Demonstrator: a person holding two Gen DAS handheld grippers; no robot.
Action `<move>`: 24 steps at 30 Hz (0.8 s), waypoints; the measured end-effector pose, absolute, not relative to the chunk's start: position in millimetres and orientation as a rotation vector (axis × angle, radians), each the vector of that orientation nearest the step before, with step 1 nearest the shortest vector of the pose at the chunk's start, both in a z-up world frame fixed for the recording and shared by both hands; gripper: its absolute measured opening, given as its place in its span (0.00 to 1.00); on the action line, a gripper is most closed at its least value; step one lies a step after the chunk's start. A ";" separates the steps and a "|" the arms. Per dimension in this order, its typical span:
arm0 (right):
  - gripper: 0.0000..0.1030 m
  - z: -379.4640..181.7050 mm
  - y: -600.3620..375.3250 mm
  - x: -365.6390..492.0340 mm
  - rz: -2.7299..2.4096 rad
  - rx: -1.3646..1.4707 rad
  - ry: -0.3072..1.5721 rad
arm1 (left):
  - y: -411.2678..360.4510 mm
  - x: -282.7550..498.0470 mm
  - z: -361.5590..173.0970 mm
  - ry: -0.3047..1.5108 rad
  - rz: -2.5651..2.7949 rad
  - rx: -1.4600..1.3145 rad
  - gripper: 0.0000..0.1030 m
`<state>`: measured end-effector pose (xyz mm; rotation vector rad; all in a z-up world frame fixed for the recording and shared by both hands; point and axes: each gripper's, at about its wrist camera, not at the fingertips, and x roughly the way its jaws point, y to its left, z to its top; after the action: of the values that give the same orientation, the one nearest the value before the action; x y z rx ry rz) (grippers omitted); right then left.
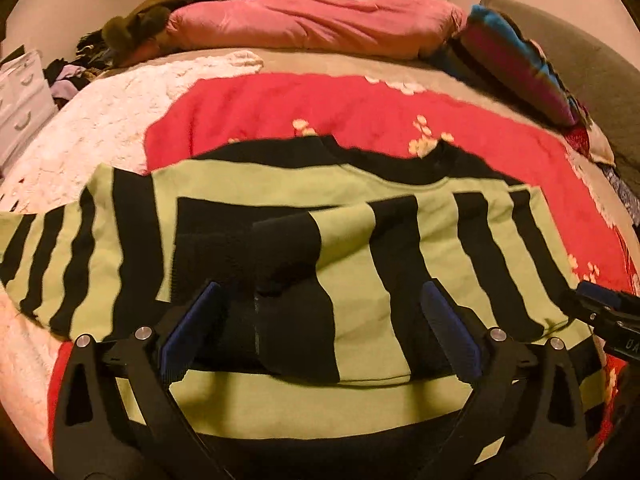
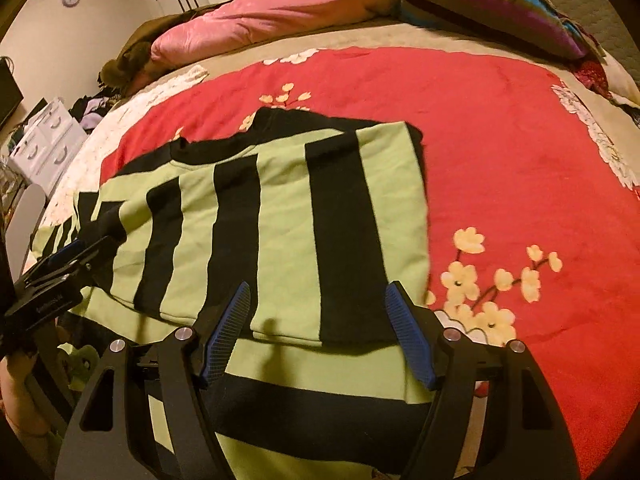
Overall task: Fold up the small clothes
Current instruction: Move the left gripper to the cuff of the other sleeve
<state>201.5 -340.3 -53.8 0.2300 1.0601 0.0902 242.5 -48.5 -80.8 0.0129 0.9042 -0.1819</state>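
We have the sweater (image 1: 360, 248), green with black stripes, lying flat on the red blanket (image 1: 360, 112) that covers the bed, close to its near edge. It looks partway folded. In the right wrist view its right side ends in a straight, doubled edge, with vertical stripes lying over the body's horizontal ones, so we judge that side and its sleeve already turned in. In the left wrist view a sleeve cuff (image 1: 288, 240) lies across the middle of the body, just ahead of our left tool (image 1: 320, 328), while the other sleeve (image 1: 52, 248) is spread out to the left over the white cover, not yet folded.

Our left tool stands fully open, its blue pads clear of the cloth on either side and nothing gripped; the cuff sits free on the body. Our right tool (image 2: 320, 332) hovers over the hem at the near right, its pads well apart, holding nothing that we can see.

What we think remains: bring in the left sleeve and side, then fold the sweater across from hem to neck and smooth it.
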 end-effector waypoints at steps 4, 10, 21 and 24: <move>0.87 -42.0 -345.1 196.3 0.078 0.254 1.025 | -43.3 237.9 -70.7 0.873 -0.176 -0.010 0.91; 0.91 -25.9 -342.6 190.6 0.084 0.253 0.992 | -34.6 228.0 -57.0 0.825 -0.142 -0.013 0.91; 0.91 -0.7 -317.6 183.8 0.138 0.219 0.950 | -4.2 216.0 -39.8 0.801 -0.084 -0.062 0.91; 0.91 4.1 -306.3 183.5 0.161 0.207 0.948 | 9.4 213.0 -38.0 0.805 -0.050 -0.084 0.91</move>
<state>183.5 -306.3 4.1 0.2072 0.9485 0.1608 213.0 9.4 -38.0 -0.0843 0.8045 -0.0498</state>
